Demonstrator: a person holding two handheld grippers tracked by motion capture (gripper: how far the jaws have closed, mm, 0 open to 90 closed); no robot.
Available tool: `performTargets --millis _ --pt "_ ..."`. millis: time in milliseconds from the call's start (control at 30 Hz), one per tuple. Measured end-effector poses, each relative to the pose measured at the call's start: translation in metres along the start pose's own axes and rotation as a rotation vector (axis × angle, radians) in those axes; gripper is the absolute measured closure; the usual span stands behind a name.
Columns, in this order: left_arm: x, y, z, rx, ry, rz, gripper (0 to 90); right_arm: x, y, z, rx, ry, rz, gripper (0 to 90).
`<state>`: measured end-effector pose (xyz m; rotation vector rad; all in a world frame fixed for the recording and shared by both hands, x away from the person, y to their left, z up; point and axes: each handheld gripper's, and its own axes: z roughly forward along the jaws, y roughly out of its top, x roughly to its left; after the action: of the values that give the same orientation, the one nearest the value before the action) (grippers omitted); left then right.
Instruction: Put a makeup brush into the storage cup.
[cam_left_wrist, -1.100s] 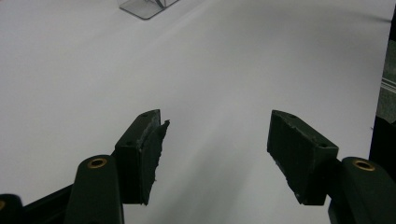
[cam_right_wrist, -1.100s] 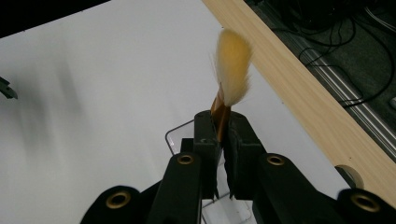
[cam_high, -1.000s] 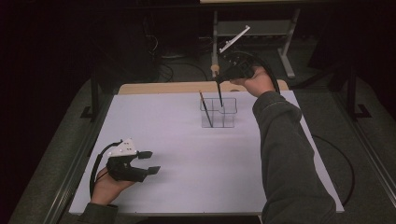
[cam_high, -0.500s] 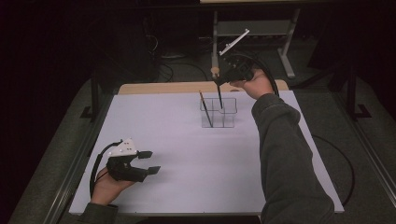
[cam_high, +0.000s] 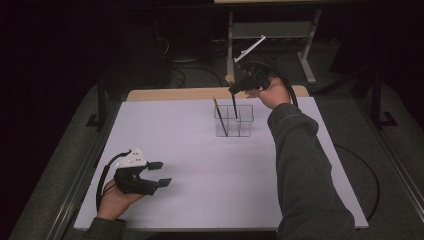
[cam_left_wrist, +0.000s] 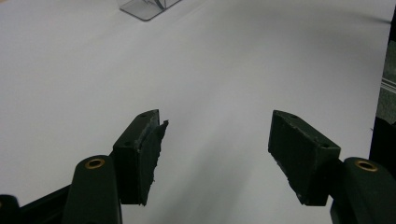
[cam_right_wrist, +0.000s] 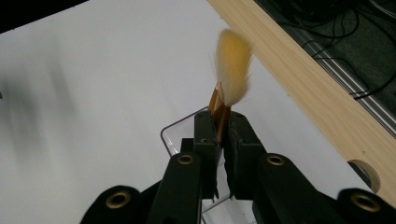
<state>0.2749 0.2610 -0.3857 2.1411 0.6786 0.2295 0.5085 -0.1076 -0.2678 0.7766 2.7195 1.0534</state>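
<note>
My right gripper (cam_right_wrist: 223, 140) has its fingers clamped on a light, soft-bristled brush (cam_right_wrist: 229, 70) at the ferrule, over the far clear holder (cam_high: 235, 121); left gripper (cam_left_wrist: 215, 154) fingers apart, near left.

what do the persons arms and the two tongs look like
Both tongs are black, with brass-coloured rivets at the jaw joints. The left tongs carry a white plate on top and trail a black cable. The right tongs have a thicker black cable looping behind the hand and a white bar sticking up. Both sleeves are dark grey.
</note>
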Motion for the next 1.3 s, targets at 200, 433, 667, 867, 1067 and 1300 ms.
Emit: performTargets --millis 200,433,667,867,1067,1300 --pt "0.000 0.000 0.000 0.005 0.005 0.007 34.0 0.001 -0.006 0.005 0.006 -0.003 0.020 83.0" --pt "0.000 0.001 0.001 0.001 0.005 0.006 34.0 0.000 -0.015 0.008 0.004 -0.004 0.032 83.0" --pt "0.000 0.000 0.002 0.011 0.007 0.008 33.3 -0.001 -0.022 0.011 -0.014 -0.009 0.060 83.0" --pt "0.000 0.000 0.002 0.013 0.006 0.012 33.1 0.000 -0.021 0.012 -0.016 -0.015 0.061 83.0" --pt "0.000 0.000 0.002 0.009 0.004 0.007 33.0 0.001 -0.022 0.015 -0.017 -0.024 0.061 83.0" --pt "0.000 0.000 0.002 0.011 0.006 0.012 32.7 0.000 -0.026 0.017 -0.017 -0.033 0.074 83.0"
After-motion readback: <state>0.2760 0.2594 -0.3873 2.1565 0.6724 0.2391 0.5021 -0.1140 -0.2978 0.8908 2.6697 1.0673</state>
